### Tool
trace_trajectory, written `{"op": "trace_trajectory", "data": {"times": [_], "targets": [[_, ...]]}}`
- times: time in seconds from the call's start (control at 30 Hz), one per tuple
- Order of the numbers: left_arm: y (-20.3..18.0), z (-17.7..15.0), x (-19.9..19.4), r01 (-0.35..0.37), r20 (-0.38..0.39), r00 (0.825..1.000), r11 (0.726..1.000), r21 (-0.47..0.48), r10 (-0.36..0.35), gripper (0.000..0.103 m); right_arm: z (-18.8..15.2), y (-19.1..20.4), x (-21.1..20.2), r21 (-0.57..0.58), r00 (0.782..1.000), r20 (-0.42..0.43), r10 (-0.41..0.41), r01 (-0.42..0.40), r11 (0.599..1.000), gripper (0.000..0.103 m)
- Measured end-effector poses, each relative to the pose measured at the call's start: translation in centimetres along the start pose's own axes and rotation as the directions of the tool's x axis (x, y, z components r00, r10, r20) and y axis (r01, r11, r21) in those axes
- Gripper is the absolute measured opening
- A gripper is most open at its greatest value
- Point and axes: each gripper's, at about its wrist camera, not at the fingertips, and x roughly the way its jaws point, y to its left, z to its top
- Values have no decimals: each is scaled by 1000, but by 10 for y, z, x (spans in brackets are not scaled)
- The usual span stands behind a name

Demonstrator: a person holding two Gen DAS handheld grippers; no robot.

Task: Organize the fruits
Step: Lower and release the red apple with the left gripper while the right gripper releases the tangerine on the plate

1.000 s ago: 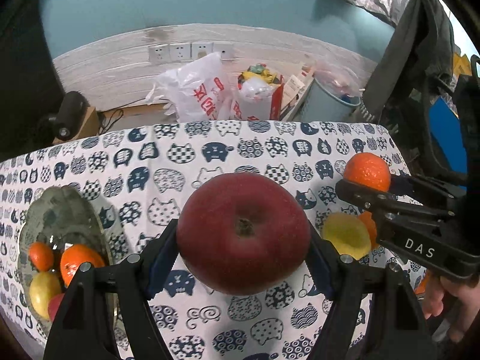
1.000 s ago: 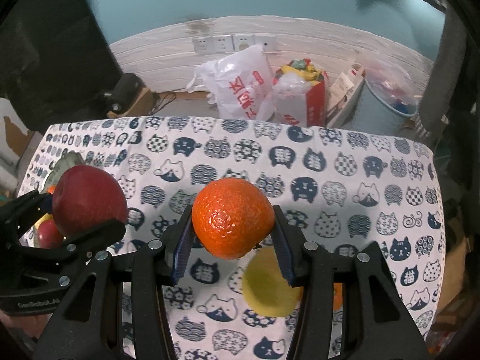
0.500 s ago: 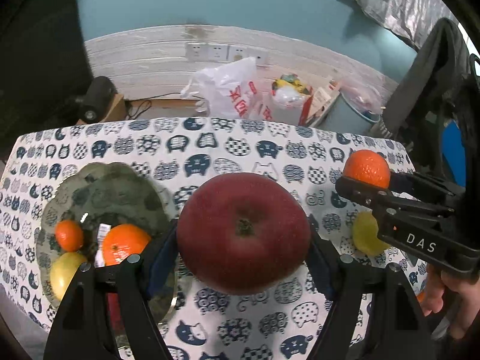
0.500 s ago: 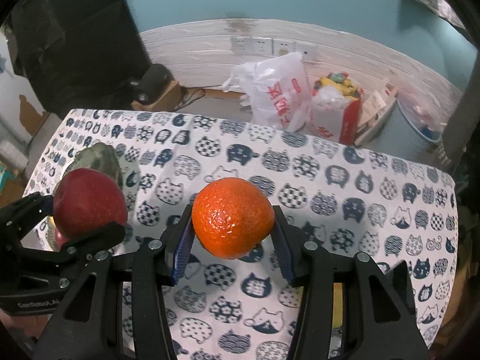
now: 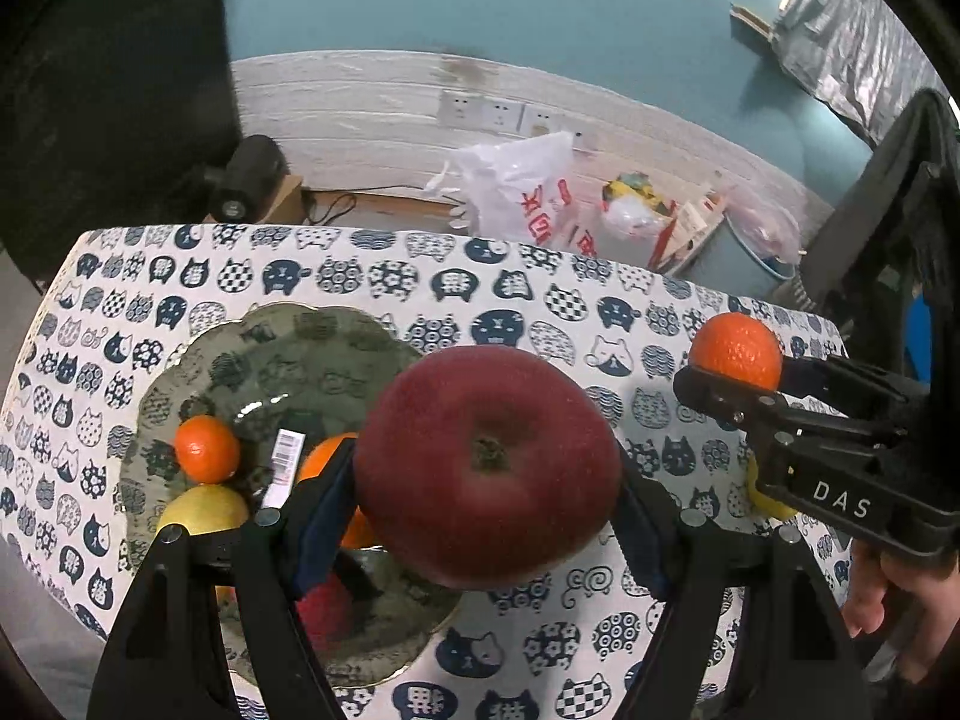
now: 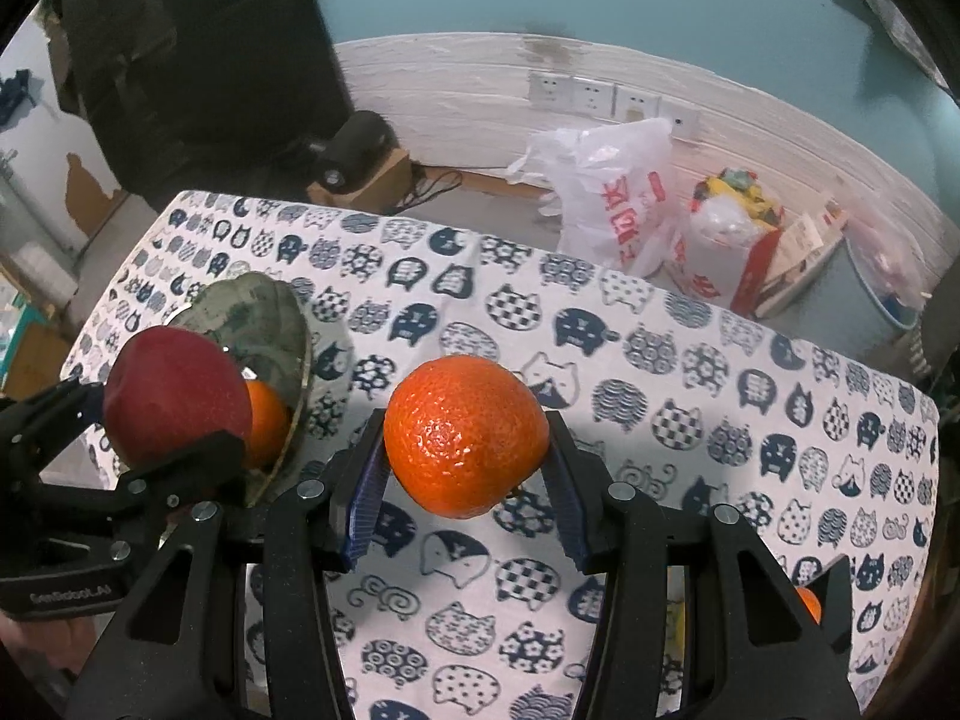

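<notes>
Left gripper clamped on red apple, held above the right edge of the green plate. Plate sits on the cat-print tablecloth, left side, holding 2 oranges, small orange at far left, plus a yellow fruit near it. Right gripper clamped on 1 orange, raised over mid-table, right of the plate. White plastic bag beyond the far table edge.
</notes>
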Motion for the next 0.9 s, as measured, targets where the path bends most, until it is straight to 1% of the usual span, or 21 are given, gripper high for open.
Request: {"op": "trace_trajectory", "data": {"times": [0.57, 0.9], "targets": [[63, -3, 1, -49, 2, 999, 993, -106, 50, 79, 22, 56, 25, -66, 998, -12, 59, -60, 996, 49], [91, -5, 17, -74, -34, 997, 985, -154, 70, 79, 28, 84, 42, -104, 997, -27, 77, -80, 991, 49]]}}
